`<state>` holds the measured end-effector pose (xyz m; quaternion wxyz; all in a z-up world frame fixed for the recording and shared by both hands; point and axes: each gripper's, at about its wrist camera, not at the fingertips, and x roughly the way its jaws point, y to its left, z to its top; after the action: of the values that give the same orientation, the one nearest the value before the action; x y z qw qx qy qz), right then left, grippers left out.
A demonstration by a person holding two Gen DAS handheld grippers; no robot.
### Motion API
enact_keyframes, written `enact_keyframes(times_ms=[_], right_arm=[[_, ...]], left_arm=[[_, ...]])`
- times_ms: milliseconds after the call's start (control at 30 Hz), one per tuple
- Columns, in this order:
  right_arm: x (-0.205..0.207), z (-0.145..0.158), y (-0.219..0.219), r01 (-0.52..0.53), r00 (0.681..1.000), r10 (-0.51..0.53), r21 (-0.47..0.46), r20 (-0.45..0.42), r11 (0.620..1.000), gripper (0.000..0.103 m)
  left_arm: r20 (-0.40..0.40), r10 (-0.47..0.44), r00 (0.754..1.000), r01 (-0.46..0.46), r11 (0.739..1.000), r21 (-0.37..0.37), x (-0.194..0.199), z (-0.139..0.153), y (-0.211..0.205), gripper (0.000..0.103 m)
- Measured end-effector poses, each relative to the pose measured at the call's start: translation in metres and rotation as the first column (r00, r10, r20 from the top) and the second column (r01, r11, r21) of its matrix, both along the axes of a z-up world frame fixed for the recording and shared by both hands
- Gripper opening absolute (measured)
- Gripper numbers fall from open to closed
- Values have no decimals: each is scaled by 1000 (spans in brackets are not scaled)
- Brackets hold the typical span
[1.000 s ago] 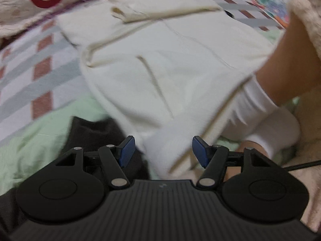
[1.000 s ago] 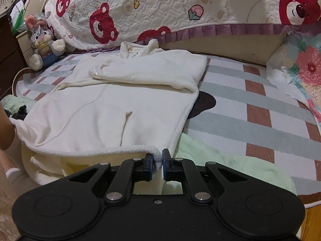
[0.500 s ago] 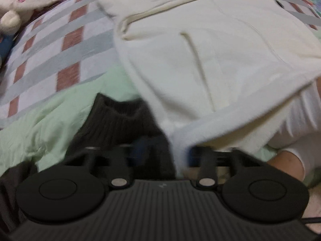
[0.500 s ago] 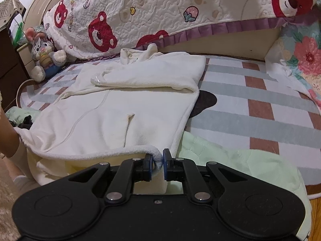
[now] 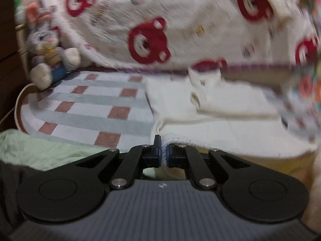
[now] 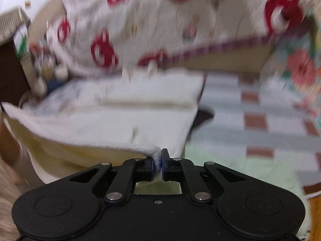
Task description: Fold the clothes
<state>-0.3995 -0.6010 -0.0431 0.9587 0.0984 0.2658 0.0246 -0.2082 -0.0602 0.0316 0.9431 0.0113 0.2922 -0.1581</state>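
Lowest in the left wrist view, the left tool (image 5: 164, 154) is clamped tight on the fluffy bottom hem of a cream hoodie (image 5: 230, 132). A second ago its jaws stood wide apart over that hem; they have just been closing, and the fabric is now pinched between the blue pads. At the bottom of the right wrist view, the right tool (image 6: 158, 161) is also clamped on the hem, at the opposite corner, as it was a second ago; its jaws have tightened slightly on the cloth.

Both bottom corners are now held, and the hem hangs lifted between the tools, showing its yellowish underside. This looks like the start of folding the bottom half up over the chest.

Beyond the tools, the body of the hoodie lies flat on the bed (image 5: 96, 108), in the middle of each frame, with its sleeves already folded across the upper part. A pale green sheet (image 5: 36, 150) bunches at the lower left of the left view.

Further back, the striped bedcover is bare to the left of the hoodie in the left view and to its right in the right view. At the far edge, a bear-print quilt (image 5: 160, 20) fills the top of both frames, and a stuffed rabbit (image 5: 46, 46) sits at upper left. Both frames are blurred.
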Motion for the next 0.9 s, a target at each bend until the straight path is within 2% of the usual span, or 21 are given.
enact_keyframes(times_ms=[100, 167, 300, 367, 500, 567, 667, 800, 900], right_arm=[[-19, -3, 3, 30, 999, -31, 34, 36, 999, 7], [-24, -14, 5, 43, 999, -43, 28, 23, 999, 7], [-24, -20, 4, 40, 999, -42, 57, 21, 998, 7], [-18, -1, 4, 28, 996, -32, 47, 83, 999, 7], [-14, 42, -3, 30, 978, -35, 26, 206, 999, 6], [-15, 51, -4, 27, 976, -30, 18, 214, 999, 6], [-18, 64, -5, 23, 974, -23, 6, 226, 1000, 4], [-33, 67, -3, 34, 972, -38, 20, 232, 999, 2], [-40, 68, -3, 84, 967, -77, -21, 244, 996, 0]], left_arm=[[-1, 35, 999, -35, 999, 6, 2, -4, -4, 5], [-21, 40, 999, -40, 999, 15, 3, -7, -7, 5], [13, 21, 1000, -23, 990, 138, 0, 2, -22, 5], [43, 25, 999, -32, 986, 165, 1, 12, -25, 5], [126, 62, 990, -78, 989, 127, -1, 34, -19, 5], [162, 72, 984, -89, 991, 96, -5, 37, -14, 5], [174, 90, 981, -101, 993, 57, -7, 38, -8, 5], [187, 104, 977, -113, 993, 40, -7, 39, -8, 5], [185, 111, 976, -119, 992, 30, -3, 38, -8, 5]])
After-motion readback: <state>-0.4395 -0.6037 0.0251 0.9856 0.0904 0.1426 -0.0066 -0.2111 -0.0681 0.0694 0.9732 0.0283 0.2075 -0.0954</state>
